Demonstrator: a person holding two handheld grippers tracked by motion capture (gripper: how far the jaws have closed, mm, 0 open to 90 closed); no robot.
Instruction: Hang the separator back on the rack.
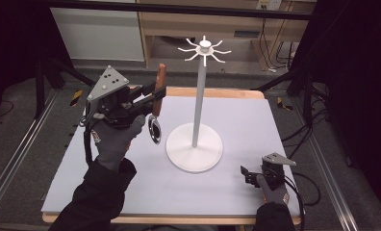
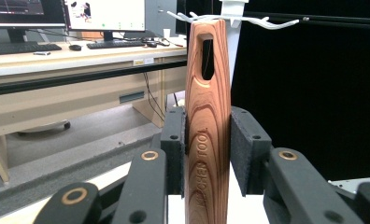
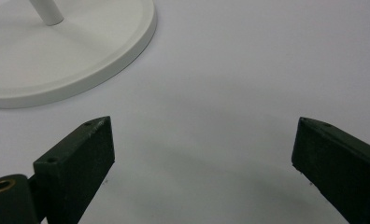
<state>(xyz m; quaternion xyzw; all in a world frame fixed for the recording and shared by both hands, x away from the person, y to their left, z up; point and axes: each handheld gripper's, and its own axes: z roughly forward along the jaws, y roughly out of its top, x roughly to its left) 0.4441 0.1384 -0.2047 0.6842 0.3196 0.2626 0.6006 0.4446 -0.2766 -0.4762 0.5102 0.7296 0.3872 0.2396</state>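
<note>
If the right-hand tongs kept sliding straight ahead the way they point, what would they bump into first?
Probably nothing soon: bare white tabletop lies ahead of the open right tongs; the white stand's round base sits off to one side.

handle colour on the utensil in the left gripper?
Reddish-brown striped wood grain on the wooden utensil handle; clearest in the left gripper view.

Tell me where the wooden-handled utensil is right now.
In the high view, the wooden-handled utensil is at left, held upright above the table in the left claw, just left of the white hook stand.
</note>
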